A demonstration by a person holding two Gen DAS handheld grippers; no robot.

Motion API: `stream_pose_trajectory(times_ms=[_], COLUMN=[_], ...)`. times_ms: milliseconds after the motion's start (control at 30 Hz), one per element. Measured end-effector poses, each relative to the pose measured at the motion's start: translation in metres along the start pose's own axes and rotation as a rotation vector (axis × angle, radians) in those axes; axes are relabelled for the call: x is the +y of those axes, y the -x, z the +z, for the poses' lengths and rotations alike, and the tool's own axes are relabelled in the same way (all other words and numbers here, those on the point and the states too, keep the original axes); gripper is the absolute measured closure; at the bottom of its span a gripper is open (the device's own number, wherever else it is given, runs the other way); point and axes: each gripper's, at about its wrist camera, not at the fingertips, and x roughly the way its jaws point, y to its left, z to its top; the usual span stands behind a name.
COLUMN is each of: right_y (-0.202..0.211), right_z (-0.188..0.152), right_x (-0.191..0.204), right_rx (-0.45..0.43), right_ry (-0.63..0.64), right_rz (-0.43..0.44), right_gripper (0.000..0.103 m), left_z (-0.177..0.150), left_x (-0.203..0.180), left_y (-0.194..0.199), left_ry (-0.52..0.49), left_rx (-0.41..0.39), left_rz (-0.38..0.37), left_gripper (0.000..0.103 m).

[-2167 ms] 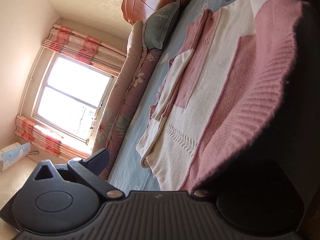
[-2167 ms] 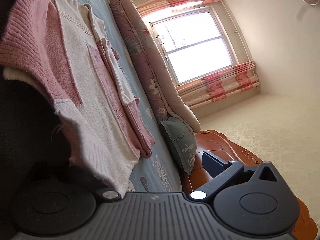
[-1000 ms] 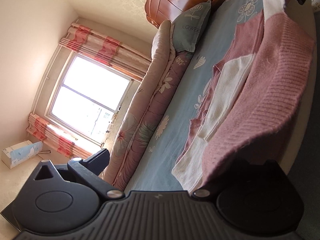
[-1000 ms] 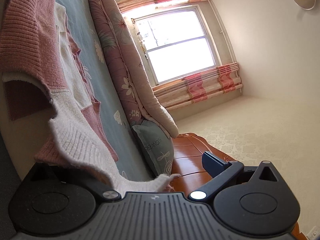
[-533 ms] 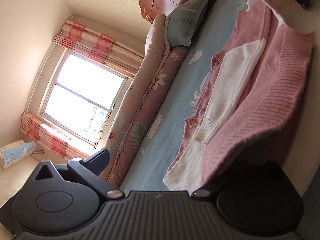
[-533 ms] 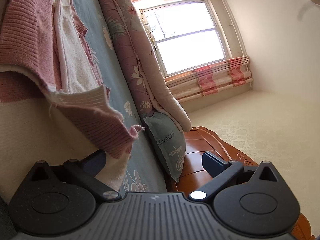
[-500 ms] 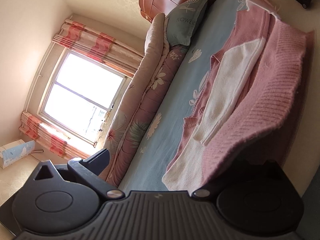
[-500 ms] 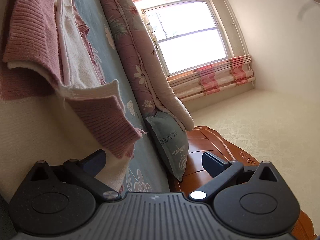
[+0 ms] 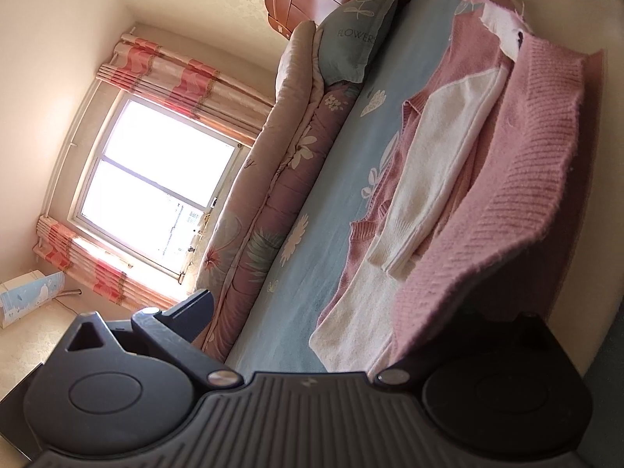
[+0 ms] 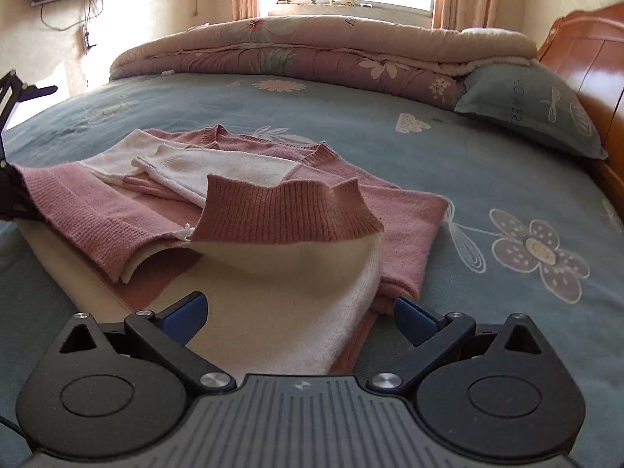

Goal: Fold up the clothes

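Right gripper (image 10: 298, 314) wide apart, holding nothing, hovering at sweater (image 10: 249, 202) near edge. Left gripper (image 9: 327, 323): hem (image 9: 518, 210) draped over one finger; grip cannot tell. Sweater on bed (image 10: 487, 163), sleeves in, hem half turned up. Judgement: lay hem flat onto chest, align edges, smooth ridge. Pillow (image 10: 530, 109), quilt (image 10: 312, 50) beyond.
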Motion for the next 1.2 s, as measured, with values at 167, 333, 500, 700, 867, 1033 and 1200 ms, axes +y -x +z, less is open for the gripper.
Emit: stream_pose_trajectory(times_ms=[167, 333, 500, 700, 867, 1033, 1200], right_y=[-0.003, -0.018, -0.034, -0.035, -0.035, -0.038, -0.06], right_z=[-0.003, 0.008, 0.019, 0.016, 0.003, 0.011, 0.008], right_x=[-0.022, -0.033, -0.044, -0.053, -0.053, -0.054, -0.068], right_rx=[-0.018, 0.003, 0.024, 0.024, 0.06, 0.041, 0.098], right_ry=[-0.123, -0.142, -0.161, -0.256, -0.282, -0.297, -0.304], right_rz=[0.075, 0.152, 0.229, 0.364, 0.406, 0.475, 0.499], right_gripper=[0.0, 0.0, 0.0, 0.0, 0.0, 0.002, 0.025], left_z=[0.001, 0.001, -0.001, -0.002, -0.003, -0.003, -0.004], left_x=[0.0, -0.001, -0.002, -0.002, -0.004, -0.006, -0.007], left_y=[0.001, 0.001, 0.002, 0.002, 0.001, -0.001, -0.002], left_ry=[-0.002, -0.004, -0.003, -0.002, -0.006, -0.016, -0.013], left_rx=[0.004, 0.007, 0.017, 0.02, 0.022, 0.027, 0.031], left_rz=[0.0, -0.001, -0.006, -0.012, -0.015, -0.019, -0.022], left_gripper=[0.0, 0.0, 0.0, 0.0, 0.0, 0.0, 0.0])
